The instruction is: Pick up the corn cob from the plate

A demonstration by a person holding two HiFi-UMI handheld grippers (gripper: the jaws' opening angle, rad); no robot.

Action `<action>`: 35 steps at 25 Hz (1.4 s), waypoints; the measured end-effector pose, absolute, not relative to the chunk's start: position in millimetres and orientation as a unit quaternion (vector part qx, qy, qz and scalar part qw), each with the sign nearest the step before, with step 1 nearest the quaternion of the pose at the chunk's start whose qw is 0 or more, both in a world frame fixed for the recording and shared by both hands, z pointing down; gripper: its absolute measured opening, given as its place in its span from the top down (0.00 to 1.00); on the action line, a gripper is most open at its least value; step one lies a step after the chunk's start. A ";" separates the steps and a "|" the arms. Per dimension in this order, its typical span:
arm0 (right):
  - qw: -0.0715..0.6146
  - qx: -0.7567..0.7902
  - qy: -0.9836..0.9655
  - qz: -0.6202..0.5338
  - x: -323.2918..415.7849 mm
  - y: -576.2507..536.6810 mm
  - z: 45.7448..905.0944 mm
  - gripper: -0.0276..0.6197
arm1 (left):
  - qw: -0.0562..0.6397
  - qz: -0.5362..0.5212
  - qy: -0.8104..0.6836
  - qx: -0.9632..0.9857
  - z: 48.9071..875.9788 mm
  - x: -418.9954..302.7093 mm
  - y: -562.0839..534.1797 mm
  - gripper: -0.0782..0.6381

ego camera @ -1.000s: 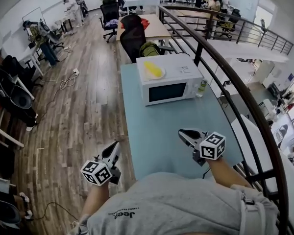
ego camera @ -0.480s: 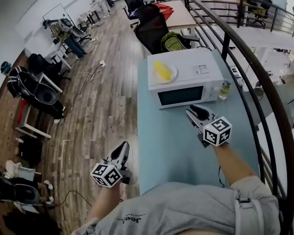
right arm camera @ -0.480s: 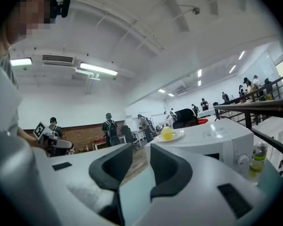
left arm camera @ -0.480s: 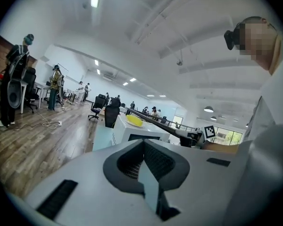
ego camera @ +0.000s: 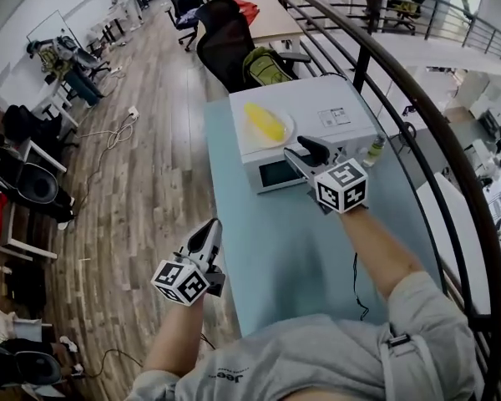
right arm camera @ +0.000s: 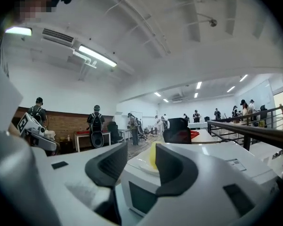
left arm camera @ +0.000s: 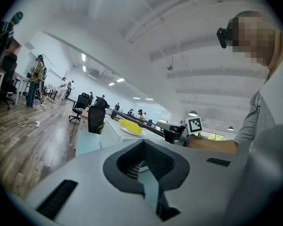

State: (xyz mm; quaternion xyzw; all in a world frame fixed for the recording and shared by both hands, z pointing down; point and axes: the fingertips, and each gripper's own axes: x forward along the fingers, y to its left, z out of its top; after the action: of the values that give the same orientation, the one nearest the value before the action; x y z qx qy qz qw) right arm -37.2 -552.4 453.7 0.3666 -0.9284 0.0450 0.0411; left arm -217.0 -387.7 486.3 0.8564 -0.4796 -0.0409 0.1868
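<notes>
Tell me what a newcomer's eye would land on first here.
The bright yellow corn cob on a white plate, set atop the white microwave on the pale blue table. Next, the right gripper with its marker cube, stretched toward that microwave, jaws opening with nothing between them; the left gripper hangs shut by the table's left edge.

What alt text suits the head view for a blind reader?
A yellow corn cob lies on a round white plate atop a white microwave oven on a pale blue table. The right gripper, jaws opening and empty, points toward it; the left gripper hangs beside the table's left edge.
</notes>
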 end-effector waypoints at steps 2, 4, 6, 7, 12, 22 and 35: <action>0.057 0.367 -0.928 0.039 -48.5 -564.2 455.8 0.66 | 0.180 -0.045 -0.471 0.862 489.3 -213.1 -400.4 0.87; 0.071 0.369 -0.926 0.036 -58.1 -576.7 460.1 0.63 | 0.177 -0.048 -0.468 0.865 495.7 -211.9 -411.6 0.87; 0.082 0.372 -0.924 0.035 -65.1 -592.1 465.0 0.61 | 0.181 -0.050 -0.468 0.864 505.5 -212.0 -424.4 0.87; 0.090 0.373 -0.923 0.035 -67.5 -599.6 467.8 0.60 | 0.184 -0.051 -0.467 0.863 511.0 -211.5 -430.4 0.87; 0.146 0.387 -0.910 0.015 -75.2 -626.5 478.2 0.53 | 0.190 -0.042 -0.462 0.865 537.6 -207.1 -451.2 0.87; 0.218 0.387 -0.895 0.023 -89.1 -641.4 504.9 0.51 | 0.225 -0.039 -0.450 0.863 579.1 -197.4 -456.9 0.87; 0.271 0.405 -0.873 0.001 -90.6 -648.8 520.0 0.57 | 0.239 -0.041 -0.449 0.860 594.4 -195.4 -452.3 0.87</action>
State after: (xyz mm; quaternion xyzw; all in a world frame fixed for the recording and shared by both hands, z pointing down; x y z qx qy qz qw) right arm -90.6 -648.8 520.0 0.4047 -0.8733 0.0006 0.2713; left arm -195.4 -452.3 594.4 0.8600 -0.4491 -0.0413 0.2386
